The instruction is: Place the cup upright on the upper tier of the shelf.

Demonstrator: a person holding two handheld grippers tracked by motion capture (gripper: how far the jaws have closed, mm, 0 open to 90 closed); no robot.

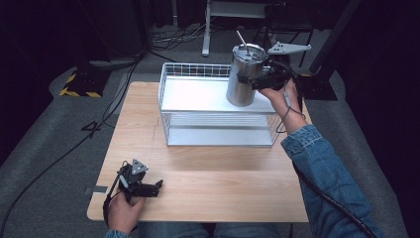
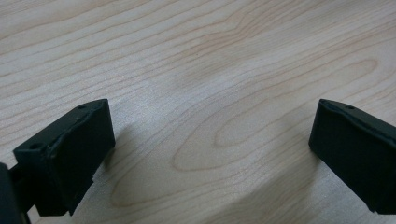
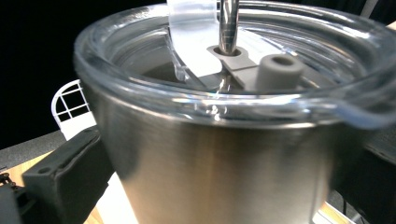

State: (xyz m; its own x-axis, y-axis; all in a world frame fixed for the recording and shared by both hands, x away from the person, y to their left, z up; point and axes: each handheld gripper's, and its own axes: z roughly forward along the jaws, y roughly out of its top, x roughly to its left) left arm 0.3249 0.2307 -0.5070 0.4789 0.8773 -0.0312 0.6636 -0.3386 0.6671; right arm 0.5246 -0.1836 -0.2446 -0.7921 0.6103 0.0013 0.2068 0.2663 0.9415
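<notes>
A steel tumbler (image 1: pixel 243 75) with a clear lid (image 3: pixel 243 88) and a straw (image 1: pixel 241 41) hangs tilted over the white wire rack (image 1: pixel 198 94), clamped in the right gripper (image 1: pixel 257 79). The left gripper (image 1: pixel 148 188) rests agape on the pale wood table (image 1: pixel 213 183) (grey carpet, cables beyond).

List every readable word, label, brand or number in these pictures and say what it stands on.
None can be read.
The steel tumbler in the right hand-held gripper bears no visible print.
Its clear lid carries no lettering.
The wooden table and white wire rack are unmarked.
</notes>
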